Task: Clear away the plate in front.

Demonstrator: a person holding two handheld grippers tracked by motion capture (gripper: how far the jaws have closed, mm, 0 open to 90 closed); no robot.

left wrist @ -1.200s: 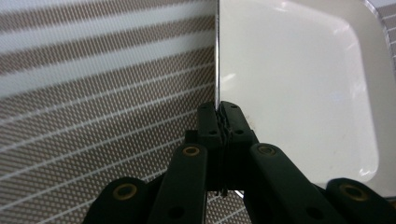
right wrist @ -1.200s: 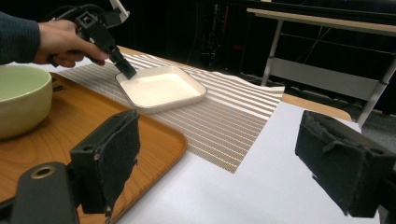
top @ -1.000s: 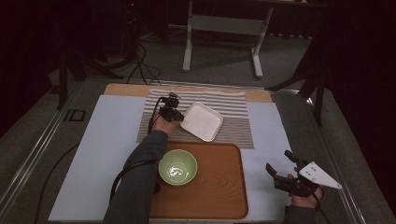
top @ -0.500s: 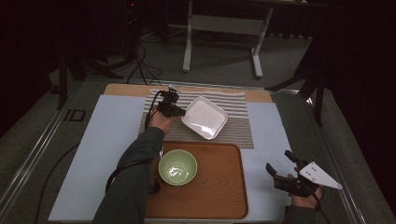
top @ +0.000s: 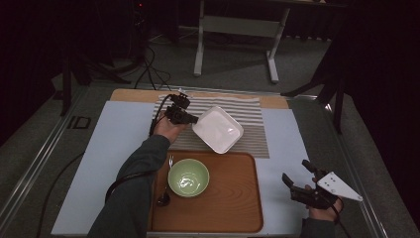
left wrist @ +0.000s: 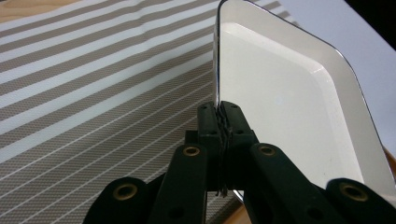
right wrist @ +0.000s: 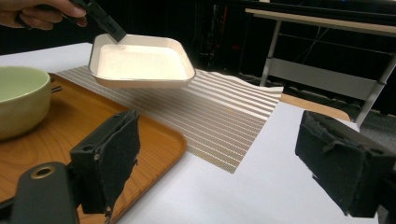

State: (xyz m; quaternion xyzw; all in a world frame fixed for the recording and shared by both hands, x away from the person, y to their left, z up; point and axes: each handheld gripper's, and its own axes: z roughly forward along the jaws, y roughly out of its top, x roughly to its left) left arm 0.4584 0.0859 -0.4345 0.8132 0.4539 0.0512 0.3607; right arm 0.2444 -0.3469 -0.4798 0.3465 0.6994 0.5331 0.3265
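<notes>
Over the striped mat [top: 218, 124] at the far side of the desk [top: 104, 163], the high view shows the left gripper [top: 194, 119] holding a square white dish [top: 218, 129] by its near-left corner, the dish tilted and lifted off the mat. Nearer the person sits a wooden tray [top: 233, 198] with a green bowl [top: 188, 177] on it and a spoon [top: 165, 191] lying just beside the bowl at its left. The right gripper [top: 296, 174] rests low at the desk's right edge, well apart from the tray's things — its fingers spread wide with nothing between them.

Along the left gripper view, the two black fingers [left wrist: 208, 123] are pinched tight on the dish's thin rim [left wrist: 217, 70]; the dish stands almost on edge, its pale inside turned to the right, the striped mat behind it.

From the right gripper view, the padded fingers [right wrist: 114, 154] stand far apart and empty. Beyond them the dish hangs clear above the mat, gripped at its left corner, with the green bowl on the tray at the left.

No writing can be read anywhere.
</notes>
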